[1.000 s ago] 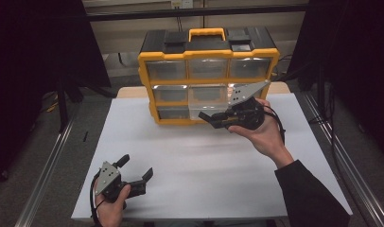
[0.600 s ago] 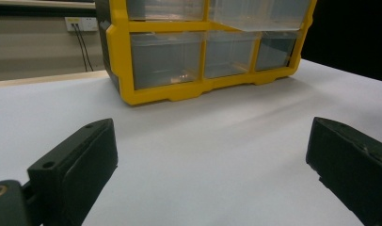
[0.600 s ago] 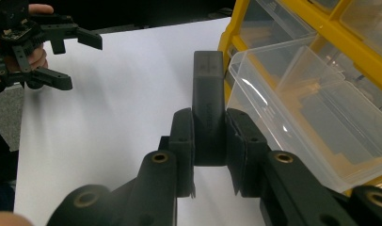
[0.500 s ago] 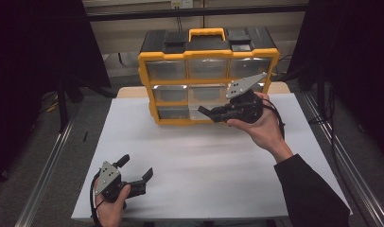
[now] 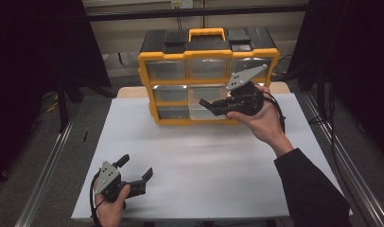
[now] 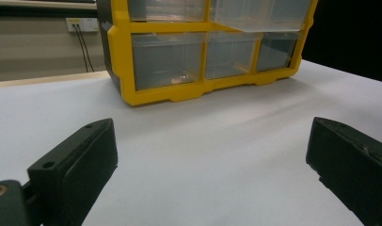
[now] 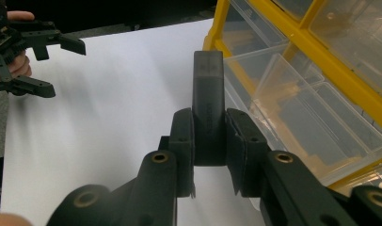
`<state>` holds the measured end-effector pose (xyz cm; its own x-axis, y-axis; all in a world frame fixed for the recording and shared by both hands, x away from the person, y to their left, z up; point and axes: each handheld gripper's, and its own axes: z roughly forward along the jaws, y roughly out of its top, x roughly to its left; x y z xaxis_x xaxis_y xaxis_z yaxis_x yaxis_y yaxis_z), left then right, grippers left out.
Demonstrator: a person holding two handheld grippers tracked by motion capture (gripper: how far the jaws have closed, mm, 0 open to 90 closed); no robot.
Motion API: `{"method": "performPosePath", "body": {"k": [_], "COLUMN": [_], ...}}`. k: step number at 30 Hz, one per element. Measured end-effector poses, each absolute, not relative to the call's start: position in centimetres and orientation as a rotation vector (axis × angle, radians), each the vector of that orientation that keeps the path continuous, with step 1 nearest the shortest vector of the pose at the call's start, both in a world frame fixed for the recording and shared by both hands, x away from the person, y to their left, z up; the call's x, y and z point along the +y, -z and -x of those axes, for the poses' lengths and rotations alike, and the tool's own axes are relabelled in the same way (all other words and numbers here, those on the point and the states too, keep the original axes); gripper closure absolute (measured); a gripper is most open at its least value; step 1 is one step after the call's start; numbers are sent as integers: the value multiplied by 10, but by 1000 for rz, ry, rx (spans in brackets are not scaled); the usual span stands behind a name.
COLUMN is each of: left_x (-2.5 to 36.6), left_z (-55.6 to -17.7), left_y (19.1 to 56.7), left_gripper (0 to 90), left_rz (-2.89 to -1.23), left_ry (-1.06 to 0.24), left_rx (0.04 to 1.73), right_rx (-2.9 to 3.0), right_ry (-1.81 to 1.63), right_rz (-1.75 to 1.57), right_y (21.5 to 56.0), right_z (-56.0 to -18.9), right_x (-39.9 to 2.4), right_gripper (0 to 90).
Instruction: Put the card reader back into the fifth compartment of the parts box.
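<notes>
Right gripper (image 7: 209, 155) clenched on a dark flat block (image 7: 208, 106), pads pressing both of its sides; block stands up past the jaw tips, free end toward the organizer. Just beyond and to the right of those jaws in the right gripper view: a clear drawer (image 7: 292, 117) pulled out of the yellow drawer organizer (image 5: 208, 80), mouth open, apparently nothing in it. In the high view the gripper hangs at the cabinet front, near the middle row.

Left gripper (image 5: 135, 171) low over the white table (image 5: 204, 156), jaws spread wide with nothing between them; organizer well ahead of them in the left gripper view.

Step in hand, as I read it: carrying the block to the open drawer for stowing. Next move calls for bringing the block's free end over the drawer mouth, lowering inside the walls, then releasing. Risk: block catching the drawer's front lip.
</notes>
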<state>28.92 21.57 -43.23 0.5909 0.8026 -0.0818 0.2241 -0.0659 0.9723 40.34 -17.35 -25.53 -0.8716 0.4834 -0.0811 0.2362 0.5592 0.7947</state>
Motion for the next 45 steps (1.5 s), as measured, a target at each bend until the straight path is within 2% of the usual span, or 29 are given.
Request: {"method": "performPosePath", "body": {"k": [45], "left_x": [216], "left_z": [-290], "left_y": [432], "left_gripper": [26], "left_rz": [-1616], "left_ry": [-592], "left_rx": [868], "right_rx": [2559], "right_ry": [-1044], "right_rz": [-687], "right_y": [244], "right_z": [-459], "right_x": [-171], "right_gripper": [736]}}
